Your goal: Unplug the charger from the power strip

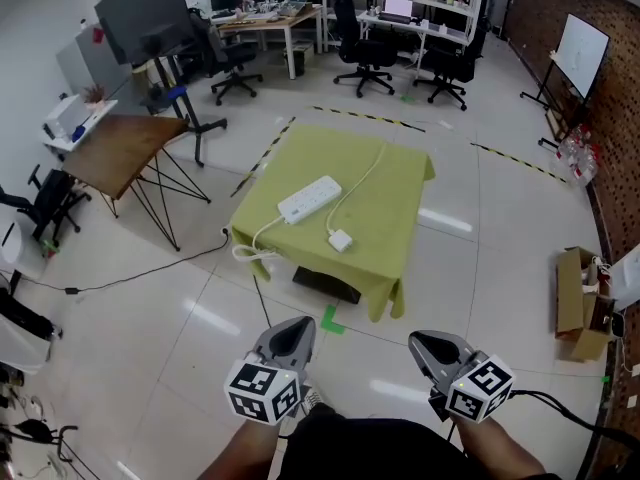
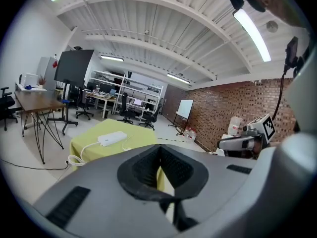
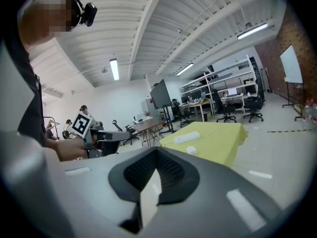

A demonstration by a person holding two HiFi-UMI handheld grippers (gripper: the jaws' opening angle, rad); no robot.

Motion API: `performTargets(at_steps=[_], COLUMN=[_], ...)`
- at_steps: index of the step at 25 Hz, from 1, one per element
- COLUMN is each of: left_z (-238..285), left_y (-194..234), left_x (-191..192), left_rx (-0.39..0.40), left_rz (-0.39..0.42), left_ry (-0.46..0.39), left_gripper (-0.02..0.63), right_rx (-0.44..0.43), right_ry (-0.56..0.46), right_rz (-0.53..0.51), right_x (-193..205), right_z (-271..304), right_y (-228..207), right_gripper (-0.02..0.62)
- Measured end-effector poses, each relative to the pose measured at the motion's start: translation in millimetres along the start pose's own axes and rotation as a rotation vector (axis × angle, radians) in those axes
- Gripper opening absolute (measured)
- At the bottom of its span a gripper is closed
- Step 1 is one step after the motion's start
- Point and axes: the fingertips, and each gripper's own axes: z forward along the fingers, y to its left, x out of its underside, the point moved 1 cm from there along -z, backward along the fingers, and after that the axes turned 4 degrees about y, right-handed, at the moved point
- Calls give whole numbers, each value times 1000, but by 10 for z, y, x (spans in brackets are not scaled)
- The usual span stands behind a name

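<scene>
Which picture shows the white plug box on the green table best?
The head view: it looks down on the whole long white plastic power strip on the green tablecloth. Both gripper views show the strip small, far and side-on.

Left claw [image 1: 289, 336] and right claw [image 1: 437, 348] held side by side, low, jaws together, empty.

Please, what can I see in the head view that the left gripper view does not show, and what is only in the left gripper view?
Only the head view shows the cardboard box on the floor and the green tape mark in front of the table. Only the left gripper view shows the arched ceiling with its light strips. Both show the green-covered table, the white power strip lying on it, the whiteboard, the brick wall and the right tongs.
</scene>
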Motion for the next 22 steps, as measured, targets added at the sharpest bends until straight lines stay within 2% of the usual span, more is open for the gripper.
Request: performTargets(at_steps=[11, 22], left_z=[-364, -492], left_y=[-557, -675], left_x=[181, 280], left_rx=[-72, -93], left_rz=[-9, -30], left_ry=[-7, -2], left_gripper=[6, 6], right_rx=[-46, -61], right_ry=[-13, -14], right_rz=[-9, -29], right_x=[219, 303], right_z=[-514, -660], right_y=[89, 133], right_gripper=[0, 0])
